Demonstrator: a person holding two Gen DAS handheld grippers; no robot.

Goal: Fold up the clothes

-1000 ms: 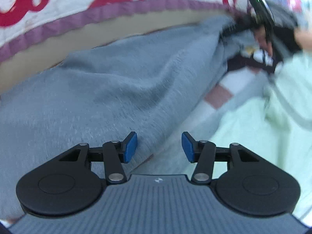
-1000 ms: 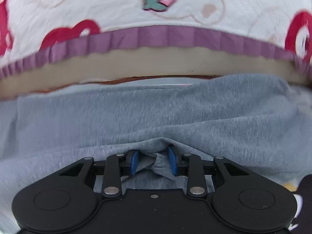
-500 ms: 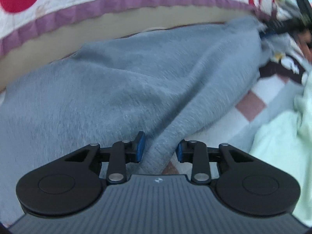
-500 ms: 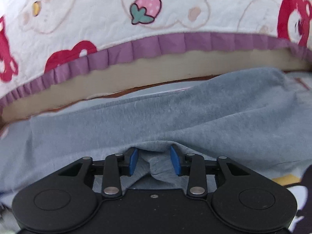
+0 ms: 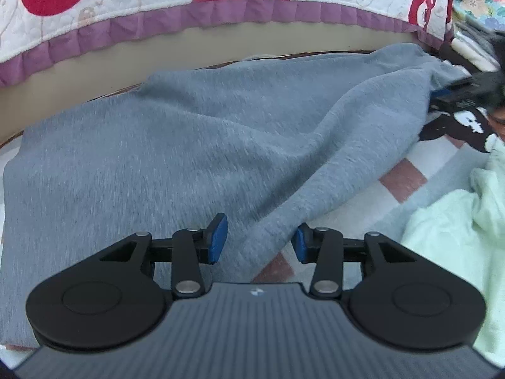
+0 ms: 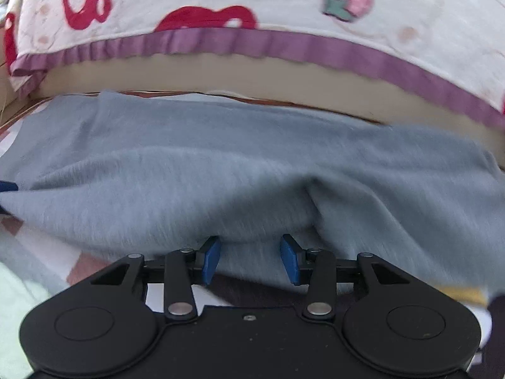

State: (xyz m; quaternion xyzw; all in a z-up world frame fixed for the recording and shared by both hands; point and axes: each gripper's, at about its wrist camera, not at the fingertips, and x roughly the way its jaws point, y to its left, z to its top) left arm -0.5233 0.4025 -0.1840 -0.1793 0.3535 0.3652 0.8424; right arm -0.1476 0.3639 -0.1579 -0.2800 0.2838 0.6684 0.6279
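Both tools are matte black plastic. The left tongs (image 5: 257, 242) carry two blue rubber-faced pads (image 5: 217, 237) on black linkage arms, pinned with silver round-headed screws, above two round black housings and a grey ribbed body with a small white mark. The right tongs (image 6: 250, 260) match, though their body is plain black, dusty, with one small screw.

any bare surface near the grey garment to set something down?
Only a narrow checked strip of bedding, between the grey garment and the pale green cloth. Crowded at far right: a dark printed garment. Behind: the frilled quilt.
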